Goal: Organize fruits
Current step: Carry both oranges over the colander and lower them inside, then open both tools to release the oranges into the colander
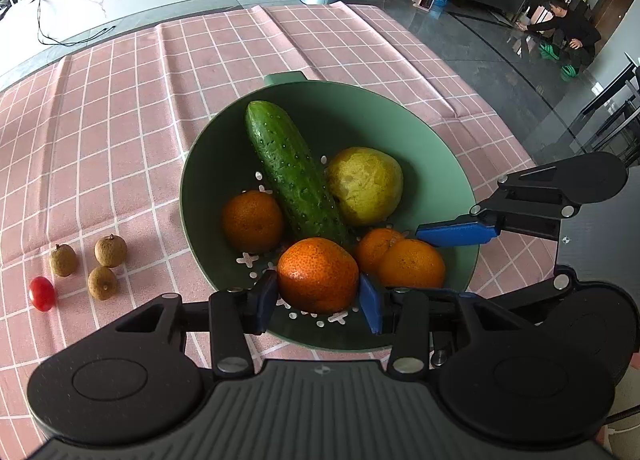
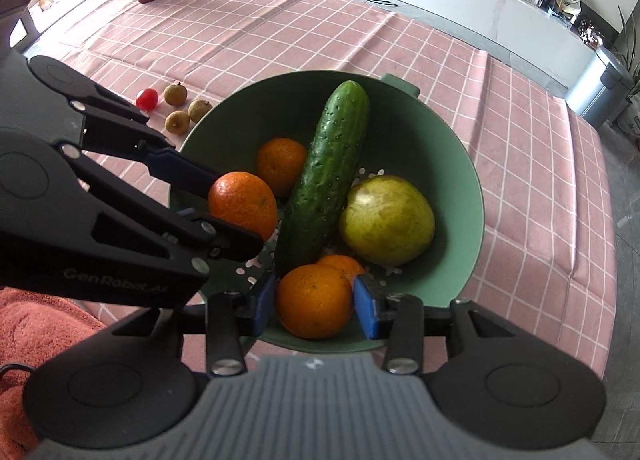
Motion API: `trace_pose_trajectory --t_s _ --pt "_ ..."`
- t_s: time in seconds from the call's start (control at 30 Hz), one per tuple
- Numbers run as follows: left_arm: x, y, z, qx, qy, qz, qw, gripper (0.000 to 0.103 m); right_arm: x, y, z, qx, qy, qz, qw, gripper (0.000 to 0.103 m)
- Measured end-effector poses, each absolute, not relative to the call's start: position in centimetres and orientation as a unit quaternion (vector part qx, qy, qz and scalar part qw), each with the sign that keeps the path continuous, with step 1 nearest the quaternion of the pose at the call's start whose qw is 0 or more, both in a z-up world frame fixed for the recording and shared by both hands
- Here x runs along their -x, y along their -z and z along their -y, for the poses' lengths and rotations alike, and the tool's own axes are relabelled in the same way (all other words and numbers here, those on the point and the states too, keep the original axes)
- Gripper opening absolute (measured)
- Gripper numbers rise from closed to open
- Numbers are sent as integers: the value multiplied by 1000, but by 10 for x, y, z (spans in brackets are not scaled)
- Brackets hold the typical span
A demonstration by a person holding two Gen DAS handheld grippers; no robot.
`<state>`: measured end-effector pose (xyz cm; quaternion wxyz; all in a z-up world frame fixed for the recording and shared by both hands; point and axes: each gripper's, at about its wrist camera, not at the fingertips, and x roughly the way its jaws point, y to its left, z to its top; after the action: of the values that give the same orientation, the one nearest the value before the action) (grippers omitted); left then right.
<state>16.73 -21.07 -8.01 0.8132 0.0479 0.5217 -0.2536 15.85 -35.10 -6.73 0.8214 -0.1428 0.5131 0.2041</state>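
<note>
At the bottom centre of each wrist view, your jaws hold an orange: left gripper (image 1: pixel 318 296) on one orange (image 1: pixel 318 274), right gripper (image 2: pixel 315 306) on another (image 2: pixel 315 300), over the green bowl (image 1: pixel 440 164). This looks like the sorting step; next, lift both clear.

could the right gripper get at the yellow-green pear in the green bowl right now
Probably not yet: the right gripper is shut on an orange tangerine. Otherwise the yellow-green pear lies uncovered in the green colander bowl, just ahead, beside the long dark green cucumber.
</note>
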Motion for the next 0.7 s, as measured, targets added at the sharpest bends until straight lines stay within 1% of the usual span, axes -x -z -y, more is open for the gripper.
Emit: trace_pose_trajectory --t_s 0.07,0.1,0.13,0.2,0.27,0.3,0.33,0.47,0.57,0.7 --pt "-166 81 212 -51 257 -522 812 51 -159 68 350 144 -206 -514 820 40" --pt "-166 82 212 -52 258 -521 812 52 -159 68 350 144 -206 -516 819 42" --pt "-166 80 212 -54 257 -520 813 56 -159 68 350 146 -204 -517 818 45" --pt "-164 78 211 -53 259 -517 814 56 -157 66 349 153 -202 -516 818 48" --pt "-163 74 208 -45 257 -513 818 62 -155 63 348 160 -196 -513 820 54" --pt "-162 71 206 -40 256 -510 820 65 -154 61 348 163 -191 -511 822 59" --pt "-162 68 204 -34 256 -506 823 65 -152 58 348 167 -184 -509 824 64" --pt "-157 53 194 -24 252 -494 832 65 -147 48 347 180 -165 -499 831 66" --pt "-150 41 183 -26 249 -473 845 65 -142 38 342 187 -148 -485 842 69" --pt "-145 26 166 -26 233 -453 860 65 -136 23 334 160 -143 -463 860 69"
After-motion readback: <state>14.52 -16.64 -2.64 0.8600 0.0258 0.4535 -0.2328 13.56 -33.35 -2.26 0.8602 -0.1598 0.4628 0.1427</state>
